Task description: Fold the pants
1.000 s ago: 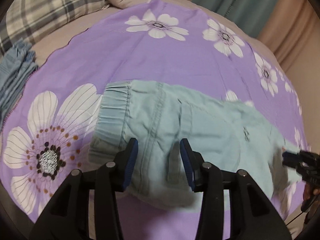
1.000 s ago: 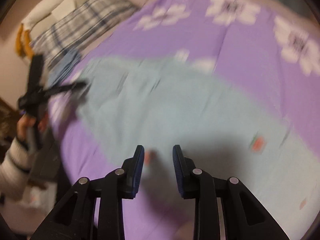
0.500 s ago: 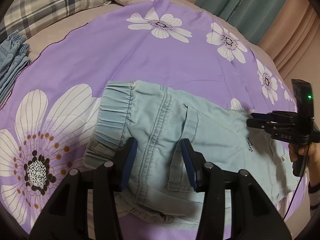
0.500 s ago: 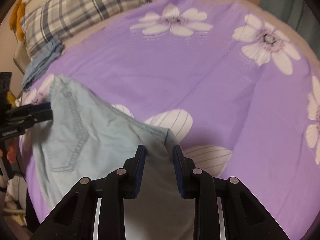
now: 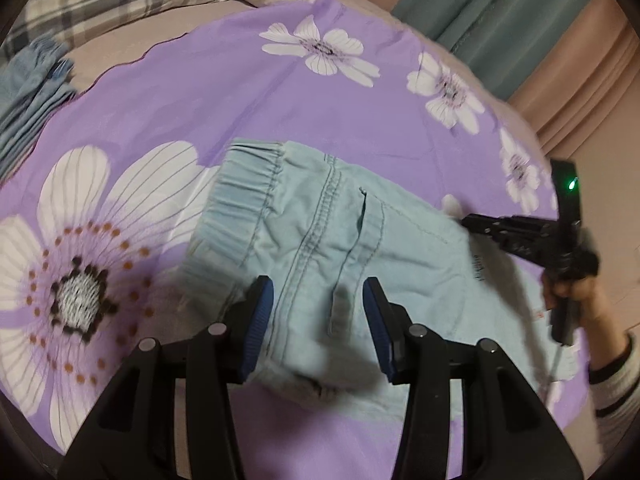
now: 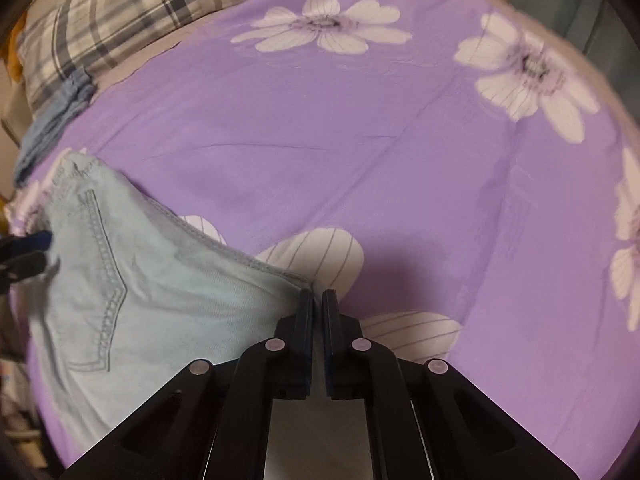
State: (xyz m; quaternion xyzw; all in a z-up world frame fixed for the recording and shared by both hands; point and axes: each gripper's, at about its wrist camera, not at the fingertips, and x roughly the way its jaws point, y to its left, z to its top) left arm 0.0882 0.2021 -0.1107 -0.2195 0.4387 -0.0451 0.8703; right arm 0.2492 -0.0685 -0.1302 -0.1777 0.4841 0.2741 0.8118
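Now pants (image 6: 152, 300) flat on bedsheet (image 6: 360, 140); right gripper (image 6: 318, 300) pinching edge.

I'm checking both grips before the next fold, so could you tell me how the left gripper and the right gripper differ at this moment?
The left gripper has its jaws apart, straddling the pale blue pants near the elastic waistband; the right gripper is shut, pinching the pants' seamed edge. The left sits over the middle of the fabric; the right is at its border, beside bare purple sheet. Both point down at the same pants.
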